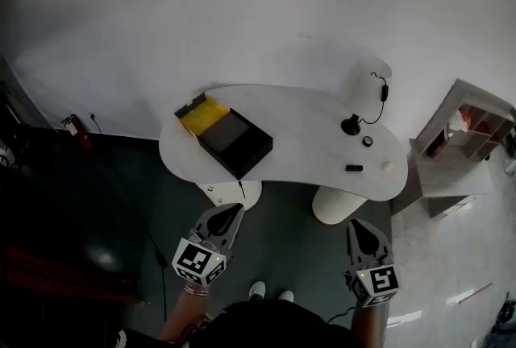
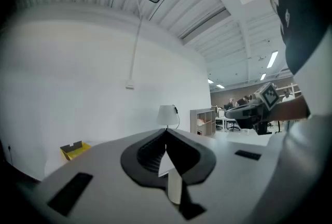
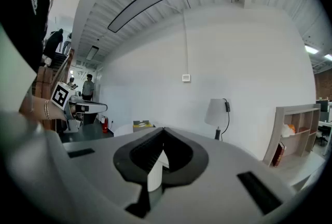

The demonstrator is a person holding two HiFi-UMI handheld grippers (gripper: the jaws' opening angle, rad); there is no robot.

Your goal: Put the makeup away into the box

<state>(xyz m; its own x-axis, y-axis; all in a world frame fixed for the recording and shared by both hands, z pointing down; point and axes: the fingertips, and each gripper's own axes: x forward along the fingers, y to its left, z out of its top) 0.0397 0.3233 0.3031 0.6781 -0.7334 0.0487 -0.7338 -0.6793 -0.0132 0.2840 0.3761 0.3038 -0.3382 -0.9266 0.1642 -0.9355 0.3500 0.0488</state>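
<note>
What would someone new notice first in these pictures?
The open black box with its yellow flap, at the left end of the curved white table, stands out most. A white-shaded lamp and a few small items sit toward the right end. In the foreground, the left gripper and right gripper are shut and empty, short of the table.

Grey left claw [image 1: 235, 209] and right claw [image 1: 360, 225] bear black-and-white marker cubes [image 1: 199, 261].
</note>
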